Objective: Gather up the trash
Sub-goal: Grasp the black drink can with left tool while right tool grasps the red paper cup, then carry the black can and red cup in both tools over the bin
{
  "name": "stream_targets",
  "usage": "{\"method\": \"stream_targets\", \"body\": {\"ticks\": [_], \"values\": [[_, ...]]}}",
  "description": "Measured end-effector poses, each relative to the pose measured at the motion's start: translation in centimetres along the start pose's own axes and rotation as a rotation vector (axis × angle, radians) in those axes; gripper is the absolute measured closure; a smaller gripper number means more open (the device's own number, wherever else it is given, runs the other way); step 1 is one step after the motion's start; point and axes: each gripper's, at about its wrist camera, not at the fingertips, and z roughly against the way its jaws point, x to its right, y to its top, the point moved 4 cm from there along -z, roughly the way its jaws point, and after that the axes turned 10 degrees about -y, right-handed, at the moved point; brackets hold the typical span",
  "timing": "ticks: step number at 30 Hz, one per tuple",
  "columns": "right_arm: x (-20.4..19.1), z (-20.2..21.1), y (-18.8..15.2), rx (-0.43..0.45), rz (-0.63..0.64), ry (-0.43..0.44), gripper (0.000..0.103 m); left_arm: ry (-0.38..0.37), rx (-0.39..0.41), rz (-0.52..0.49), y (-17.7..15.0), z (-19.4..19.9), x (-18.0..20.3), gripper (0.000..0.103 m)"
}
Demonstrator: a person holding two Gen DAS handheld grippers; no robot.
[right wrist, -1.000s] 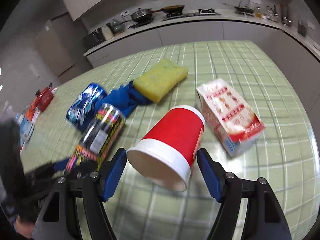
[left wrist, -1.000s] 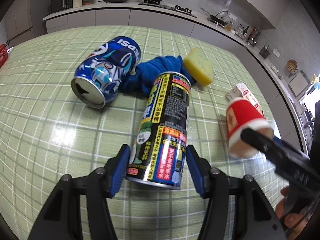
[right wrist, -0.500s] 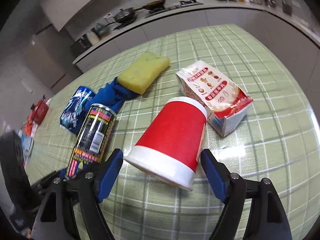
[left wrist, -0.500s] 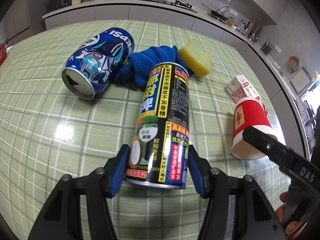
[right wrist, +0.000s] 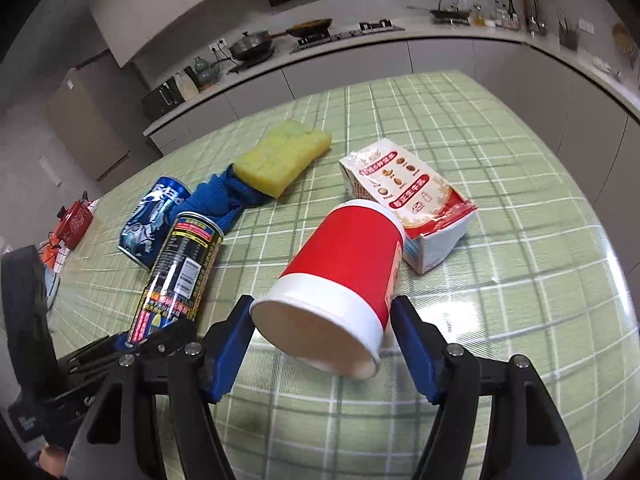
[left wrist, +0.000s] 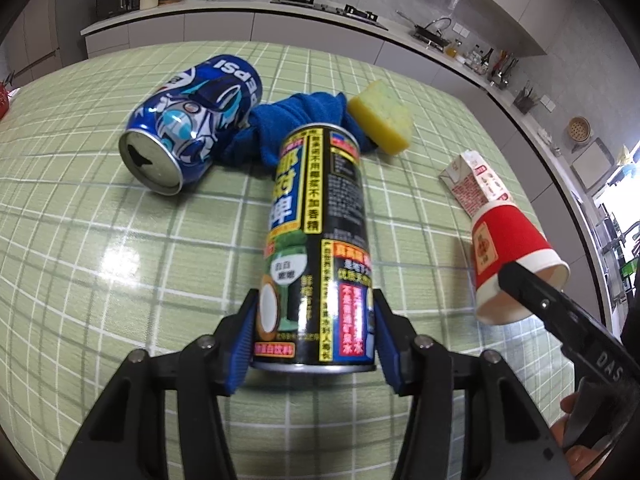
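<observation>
My left gripper (left wrist: 314, 338) is shut on a tall black drink can (left wrist: 316, 248) with yellow and red labels, its far end tilted up off the green checked table. The can also shows in the right wrist view (right wrist: 178, 268). My right gripper (right wrist: 322, 340) is shut on a red paper cup (right wrist: 340, 280) with a white rim, open end toward the camera; the cup shows at the right of the left wrist view (left wrist: 508, 258). A blue Pepsi can (left wrist: 192, 124) lies on its side at the left. A torn red-and-white carton (right wrist: 412, 200) lies behind the cup.
A blue cloth (left wrist: 296, 120) and a yellow sponge (left wrist: 380, 118) lie behind the cans. A red object (right wrist: 74, 218) sits at the table's far left edge. A kitchen counter (right wrist: 360, 36) with pans runs along the back wall.
Both grippers have lifted a little with their loads. The black can's far end has risen and the left jaws have closed tighter on it. The cup has come slightly off the table.
</observation>
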Motion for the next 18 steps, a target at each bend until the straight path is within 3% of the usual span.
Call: {"method": "stream_targets", "body": {"ticks": [13, 18], "values": [[1.6, 3.6, -0.9, 0.061, 0.023, 0.036, 0.033, -0.009, 0.082, -0.007, -1.6, 2.4, 2.1, 0.05], [4.0, 5.2, -1.2, 0.087, 0.011, 0.042, 0.033, -0.009, 0.103, -0.043, -2.2, 2.9, 5.0, 0.05]]}}
